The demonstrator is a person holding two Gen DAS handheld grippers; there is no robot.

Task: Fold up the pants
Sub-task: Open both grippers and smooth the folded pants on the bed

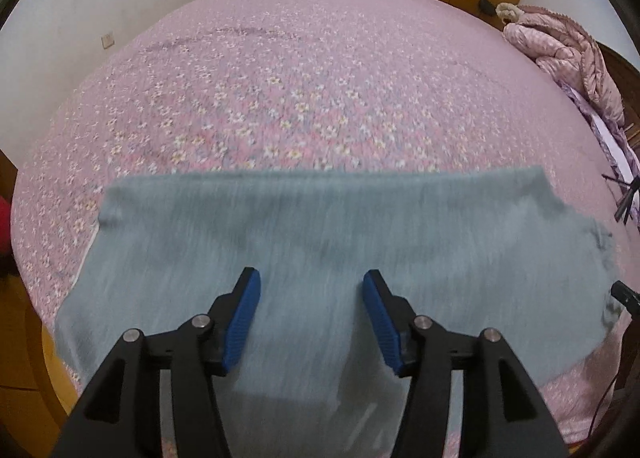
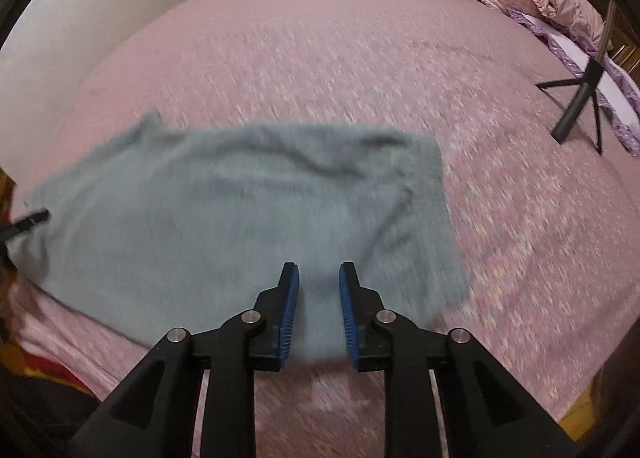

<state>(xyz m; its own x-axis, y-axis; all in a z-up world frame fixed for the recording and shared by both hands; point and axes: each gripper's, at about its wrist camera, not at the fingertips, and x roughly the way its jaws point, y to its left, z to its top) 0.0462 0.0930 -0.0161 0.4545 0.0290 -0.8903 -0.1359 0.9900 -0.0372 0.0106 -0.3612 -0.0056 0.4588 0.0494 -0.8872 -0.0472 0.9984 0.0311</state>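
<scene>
I see the grey pants (image 1: 320, 242) lying folded at the near edge of the pink bed (image 1: 304, 90). My left gripper (image 1: 312, 286) hangs over them with its jaws wide apart, holding nothing. My right gripper (image 2: 319, 278) has a narrow gap, also empty, above the pants.
</scene>
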